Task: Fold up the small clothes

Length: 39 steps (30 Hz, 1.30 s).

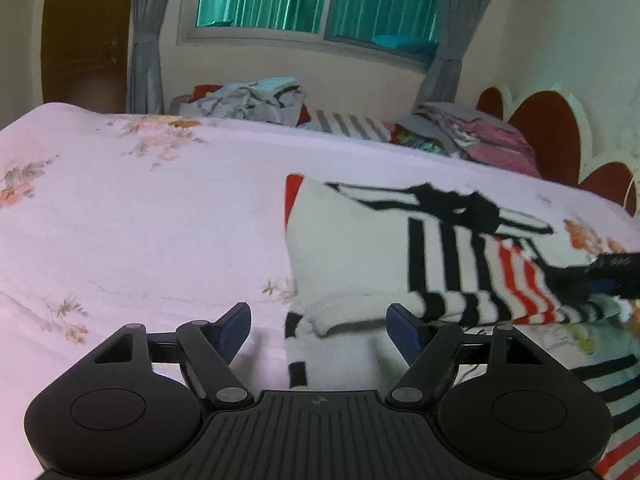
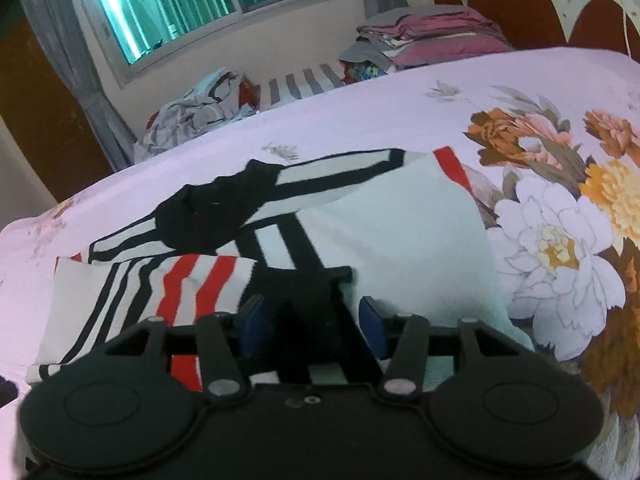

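On the floral bedsheet, a black-white-red striped garment lies partly folded.

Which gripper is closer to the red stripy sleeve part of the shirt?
Right. The right gripper sits right at the red-striped sleeve, with its black cuff between the open fingers. The left gripper is open at the shirt's other edge, farther from those red stripes.

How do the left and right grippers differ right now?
The left gripper is open and holds nothing, hovering at the striped garment's white edge; the right gripper has the garment's black cuff between its fingers. Whether it pinches is unclear. Both have blue pads and work over the floral bedsheet.
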Each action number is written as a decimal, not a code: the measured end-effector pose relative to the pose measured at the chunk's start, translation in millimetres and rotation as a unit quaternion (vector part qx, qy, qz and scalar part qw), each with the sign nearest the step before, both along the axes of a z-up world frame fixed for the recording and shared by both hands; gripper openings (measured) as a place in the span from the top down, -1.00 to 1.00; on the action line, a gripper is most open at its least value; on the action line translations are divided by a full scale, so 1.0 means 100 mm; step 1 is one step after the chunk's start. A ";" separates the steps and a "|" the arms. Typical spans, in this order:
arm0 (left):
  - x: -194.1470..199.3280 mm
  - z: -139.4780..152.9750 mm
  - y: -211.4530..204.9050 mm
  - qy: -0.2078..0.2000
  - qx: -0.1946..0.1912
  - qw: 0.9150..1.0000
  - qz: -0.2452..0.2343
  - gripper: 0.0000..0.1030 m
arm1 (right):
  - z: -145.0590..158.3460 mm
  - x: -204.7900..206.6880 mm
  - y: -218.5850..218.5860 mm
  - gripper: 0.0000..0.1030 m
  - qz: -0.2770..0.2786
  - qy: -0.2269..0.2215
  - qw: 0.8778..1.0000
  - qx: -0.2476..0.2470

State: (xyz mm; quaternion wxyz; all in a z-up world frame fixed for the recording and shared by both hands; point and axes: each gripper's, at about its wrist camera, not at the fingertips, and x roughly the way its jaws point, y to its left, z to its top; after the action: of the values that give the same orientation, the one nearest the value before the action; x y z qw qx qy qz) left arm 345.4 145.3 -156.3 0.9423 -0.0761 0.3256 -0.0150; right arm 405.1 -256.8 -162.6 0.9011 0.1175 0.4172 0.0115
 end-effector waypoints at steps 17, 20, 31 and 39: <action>1.58 -0.43 0.18 0.057 -0.104 0.991 0.061 -0.12 | -0.06 0.23 0.02 0.86 -0.009 0.000 1.000 0.009; 1.69 -0.48 0.19 0.046 -0.099 0.992 0.068 0.33 | 0.02 0.20 0.11 0.89 0.009 -0.036 0.999 -0.036; 1.73 -0.48 0.25 0.025 -0.064 0.994 0.089 0.51 | -0.10 0.26 0.07 0.75 0.011 -0.042 0.991 -0.123; 1.21 -0.16 -0.04 -0.007 -0.045 0.998 0.038 0.50 | 0.15 0.17 0.18 0.65 0.034 -0.070 0.994 -0.083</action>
State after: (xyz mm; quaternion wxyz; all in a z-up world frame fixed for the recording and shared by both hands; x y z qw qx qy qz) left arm 466.7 141.3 -171.9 0.9401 -0.1306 0.3147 0.0059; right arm 421.6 -238.3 -147.8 0.9337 0.0269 0.3566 0.0156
